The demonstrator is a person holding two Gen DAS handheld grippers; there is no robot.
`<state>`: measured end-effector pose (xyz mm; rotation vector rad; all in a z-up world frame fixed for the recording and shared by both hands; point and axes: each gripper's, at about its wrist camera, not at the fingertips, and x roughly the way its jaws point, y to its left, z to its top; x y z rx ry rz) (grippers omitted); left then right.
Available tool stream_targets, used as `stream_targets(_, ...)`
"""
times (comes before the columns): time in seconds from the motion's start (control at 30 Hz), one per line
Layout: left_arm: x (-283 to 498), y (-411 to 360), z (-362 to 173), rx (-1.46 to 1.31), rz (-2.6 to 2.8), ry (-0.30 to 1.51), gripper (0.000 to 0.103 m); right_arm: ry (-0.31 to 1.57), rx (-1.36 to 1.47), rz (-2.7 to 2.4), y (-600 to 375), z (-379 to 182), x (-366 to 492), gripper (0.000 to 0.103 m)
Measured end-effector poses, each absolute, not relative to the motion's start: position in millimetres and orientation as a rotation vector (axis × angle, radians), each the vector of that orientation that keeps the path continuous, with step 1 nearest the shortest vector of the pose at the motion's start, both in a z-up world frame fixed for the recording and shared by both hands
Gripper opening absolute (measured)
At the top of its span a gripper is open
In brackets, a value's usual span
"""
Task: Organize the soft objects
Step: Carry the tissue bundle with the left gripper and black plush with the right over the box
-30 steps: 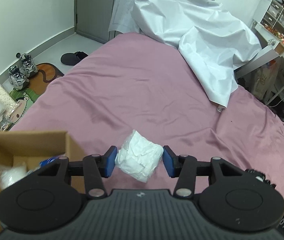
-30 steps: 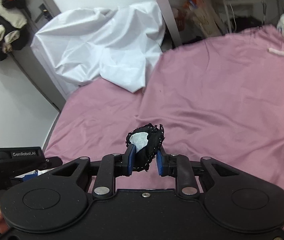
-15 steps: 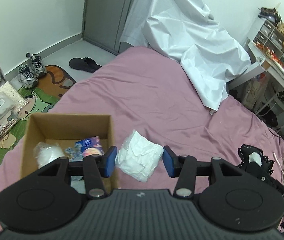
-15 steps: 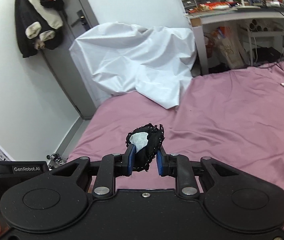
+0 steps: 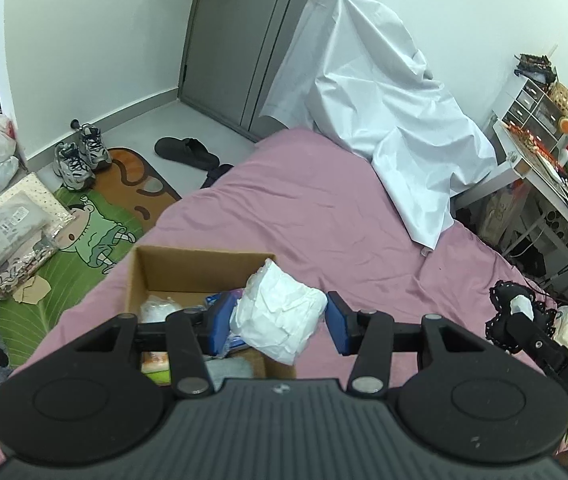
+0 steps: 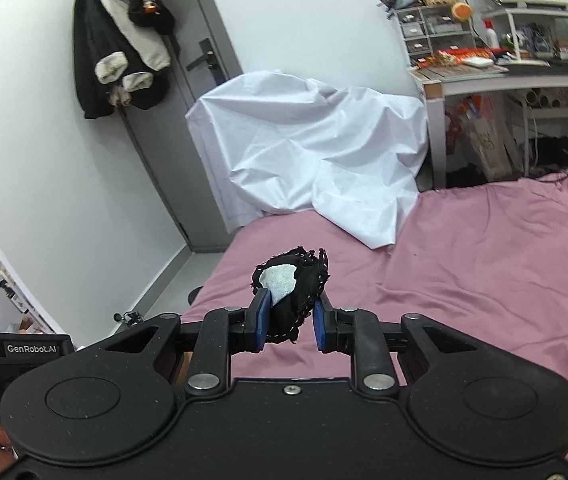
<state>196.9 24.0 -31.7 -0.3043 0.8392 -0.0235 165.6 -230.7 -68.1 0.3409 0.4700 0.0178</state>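
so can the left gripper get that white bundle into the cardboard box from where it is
Probably yes. The left gripper holds the white bundle over the right edge of the cardboard box, whose top is open. Items already inside leave room, and nothing blocks a short shift left.

Bright, even indoor light; soft shadows; sharp focus; strong fisheye bending at edges.

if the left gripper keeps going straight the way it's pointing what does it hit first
Probably the far right corner of the open cardboard box; the left gripper, clamping a crumpled white bundle, points there, though depth is unclear.
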Motion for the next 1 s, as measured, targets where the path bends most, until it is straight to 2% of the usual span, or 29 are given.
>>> stream_targets(0.5,180.9,77.7,-48.2,-0.356,0.019,0.886,0.049,0.481,0.284,0.095,-182.4,-61.4,163.0,0.022)
stream_targets(1.0,177.4,103.6,-108.7,-0.429,0.033,1.028,0.049,0.558,0.211,0.137,-136.1,-82.5,176.2,0.022)
